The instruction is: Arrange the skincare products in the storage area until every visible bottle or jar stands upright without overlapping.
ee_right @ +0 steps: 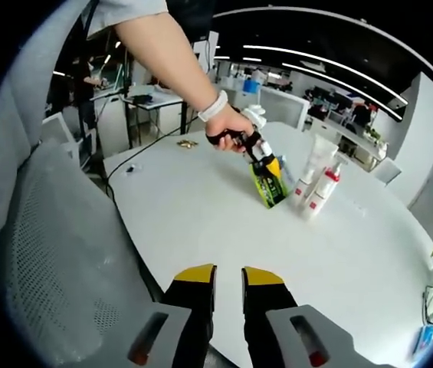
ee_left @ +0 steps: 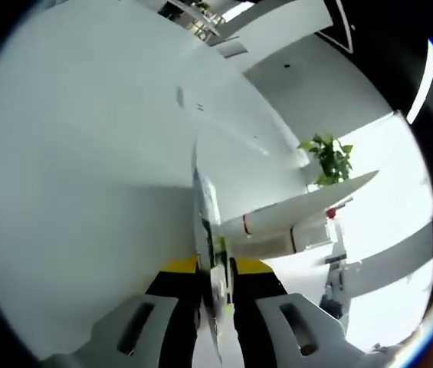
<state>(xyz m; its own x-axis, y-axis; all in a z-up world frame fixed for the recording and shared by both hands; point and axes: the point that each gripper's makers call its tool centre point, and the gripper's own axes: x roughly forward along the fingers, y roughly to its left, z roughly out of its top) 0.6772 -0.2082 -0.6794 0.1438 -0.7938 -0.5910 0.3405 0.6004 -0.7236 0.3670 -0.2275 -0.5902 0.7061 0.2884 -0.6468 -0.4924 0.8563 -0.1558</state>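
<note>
While the left tool (ee_right: 266, 165) sits clamped on a green packet (ee_right: 270, 186) out in the middle of the white bench (ee_right: 201, 222), the job looks to me only partly done. From the right gripper view, the packet is leaning, its lower edge at or just above the benchtop, with the person's hand (ee_right: 227, 130) reaching in over it. Just beside it stand three white containers with red trim: a tall tube (ee_right: 320, 157) at the back, a bottle (ee_right: 303, 192) and a second bottle (ee_right: 317, 201) in front. All three seem upright; they stand so tight together that I cannot tell whether they touch. In the left gripper view the packet (ee_left: 210, 253) is seen edge-on, pinched between the yellow-tipped jaws, and another white, red-trimmed container (ee_left: 270, 222) shows beyond it, too blurred for me to say how it stands. The right tool (ee_right: 228, 287) hangs near the bench edge, well apart from the products, jaws parted a little and nothing between them. What is left, I'd judge, is setting the packet upright with clear space around it, then checking the cluster.
</note>
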